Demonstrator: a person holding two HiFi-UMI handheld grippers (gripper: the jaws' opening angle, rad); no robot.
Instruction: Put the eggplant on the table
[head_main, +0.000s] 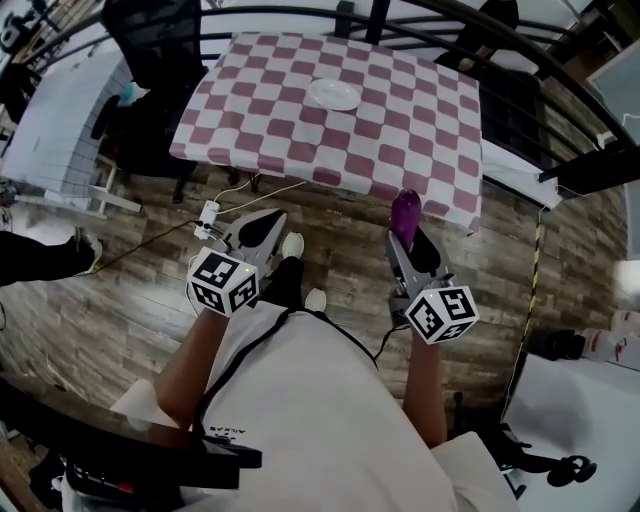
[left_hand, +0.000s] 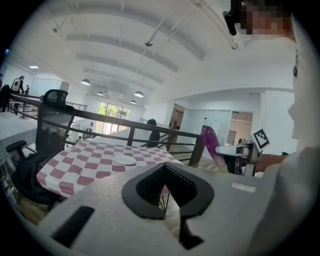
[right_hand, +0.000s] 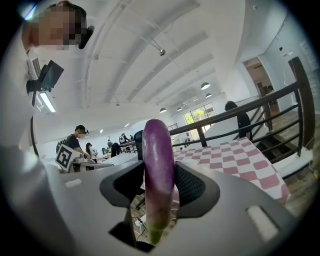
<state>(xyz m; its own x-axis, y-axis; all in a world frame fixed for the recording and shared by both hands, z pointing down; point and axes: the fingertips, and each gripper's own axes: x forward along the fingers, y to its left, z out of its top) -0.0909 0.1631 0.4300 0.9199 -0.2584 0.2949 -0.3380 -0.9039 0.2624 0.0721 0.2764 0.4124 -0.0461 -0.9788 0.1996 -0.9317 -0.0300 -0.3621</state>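
A long purple eggplant stands upright between the jaws of my right gripper, which is shut on it above the wooden floor, short of the table's near edge. In the right gripper view the eggplant fills the gap between the dark pads. The table wears a pink-and-white chequered cloth and carries a white plate. My left gripper hangs to the left at about the same distance from the table, its tips together and nothing in it. From the left gripper view the eggplant shows at the right.
A black railing curves behind and to the right of the table. A black office chair stands at its far left corner. A white power strip and cables lie on the floor near the left gripper. White desks flank both sides.
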